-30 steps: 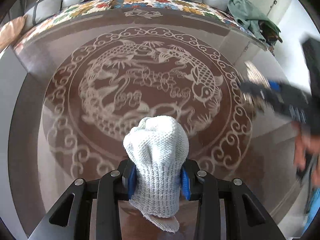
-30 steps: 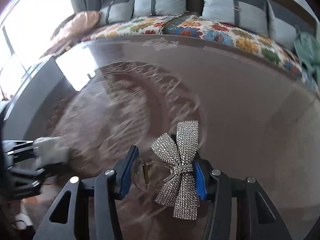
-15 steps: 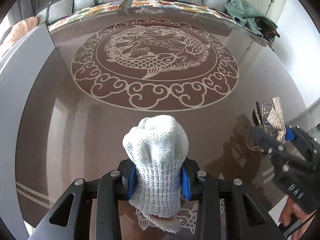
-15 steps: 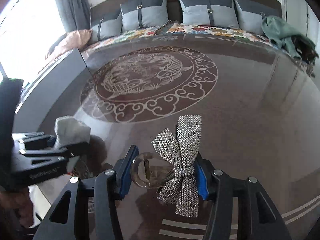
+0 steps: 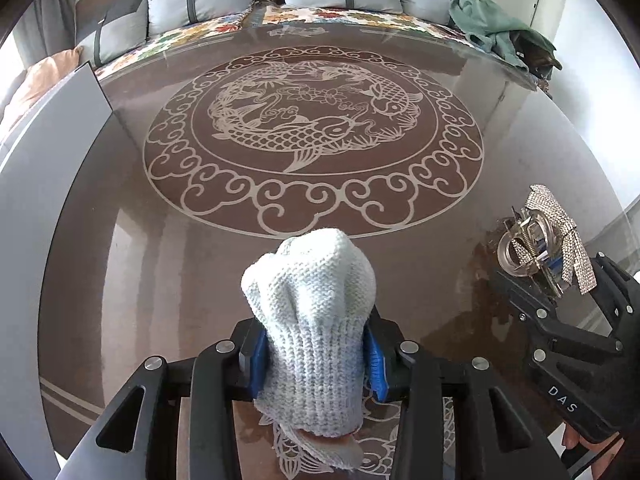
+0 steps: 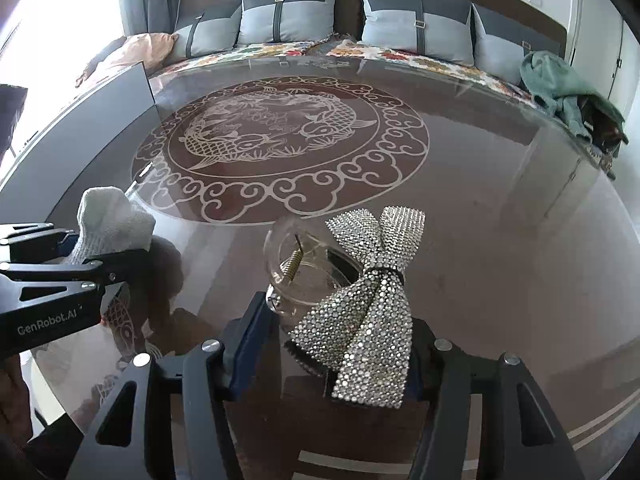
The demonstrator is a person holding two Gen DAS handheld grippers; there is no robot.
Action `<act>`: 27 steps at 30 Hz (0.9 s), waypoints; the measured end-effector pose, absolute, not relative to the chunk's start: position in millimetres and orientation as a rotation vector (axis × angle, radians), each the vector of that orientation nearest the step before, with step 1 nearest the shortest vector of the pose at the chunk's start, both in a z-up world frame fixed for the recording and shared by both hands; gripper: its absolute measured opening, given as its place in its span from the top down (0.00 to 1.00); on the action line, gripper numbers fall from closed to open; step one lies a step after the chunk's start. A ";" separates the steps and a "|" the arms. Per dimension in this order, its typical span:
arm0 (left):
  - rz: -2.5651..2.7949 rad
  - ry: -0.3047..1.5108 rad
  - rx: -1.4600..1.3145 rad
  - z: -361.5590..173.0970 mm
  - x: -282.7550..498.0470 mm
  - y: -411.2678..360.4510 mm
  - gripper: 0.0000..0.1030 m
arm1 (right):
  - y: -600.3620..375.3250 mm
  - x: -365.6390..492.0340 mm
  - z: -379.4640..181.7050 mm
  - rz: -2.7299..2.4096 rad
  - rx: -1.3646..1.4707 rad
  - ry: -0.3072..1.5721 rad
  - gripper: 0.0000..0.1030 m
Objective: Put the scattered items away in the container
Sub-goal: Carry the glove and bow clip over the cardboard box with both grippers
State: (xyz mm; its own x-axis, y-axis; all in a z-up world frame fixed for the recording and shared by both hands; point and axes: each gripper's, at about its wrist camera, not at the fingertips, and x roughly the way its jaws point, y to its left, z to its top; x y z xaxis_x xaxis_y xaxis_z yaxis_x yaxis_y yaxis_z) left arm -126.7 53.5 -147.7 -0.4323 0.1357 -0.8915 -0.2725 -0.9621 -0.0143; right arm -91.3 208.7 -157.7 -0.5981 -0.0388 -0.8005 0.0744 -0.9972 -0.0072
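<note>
My left gripper [image 5: 313,354] is shut on a white knitted glove [image 5: 310,320], held above the near edge of the round brown glass table [image 5: 120,272]. The glove also shows in the right wrist view [image 6: 110,226], at the left. My right gripper [image 6: 332,344] is shut on a clear hair clip with a rhinestone bow [image 6: 370,304], also above the table. The bow clip shows in the left wrist view [image 5: 544,240], at the right. No container is in view.
The table carries a pale koi-fish medallion [image 5: 312,136] in its middle. Behind it stands a sofa with grey cushions [image 6: 288,12] and a floral cover. A green cloth [image 6: 560,88] lies at the sofa's right end. A grey panel [image 5: 44,152] runs along the table's left.
Both grippers have pulled back toward the table's near edge and risen, so the whole medallion now shows ahead. Each still holds its item. The two grippers stand side by side.
</note>
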 end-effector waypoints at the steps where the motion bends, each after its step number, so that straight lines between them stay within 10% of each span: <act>1: 2.464 0.192 -1.517 -147.8 -126.7 53.9 0.61 | 211.4 -90.9 -157.2 -2.752 1.368 0.029 0.43; 15: 2.452 0.191 -1.506 -149.6 -128.4 49.8 0.58 | 236.9 -98.1 -153.0 -2.712 1.366 -0.404 0.37; 27: 2.461 0.060 -1.500 -144.6 -122.6 33.9 0.66 | 221.1 -89.7 -145.0 -2.793 1.323 -0.248 0.52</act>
State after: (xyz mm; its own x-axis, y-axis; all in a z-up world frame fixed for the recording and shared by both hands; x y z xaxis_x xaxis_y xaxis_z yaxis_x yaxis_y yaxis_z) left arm -122.6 33.9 -144.6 -0.4343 0.1972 -0.8789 -0.2396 -0.9659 -0.0983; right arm -89.7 221.1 -145.0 -0.6352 -0.1052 -0.7651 -0.0314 -0.9863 0.1617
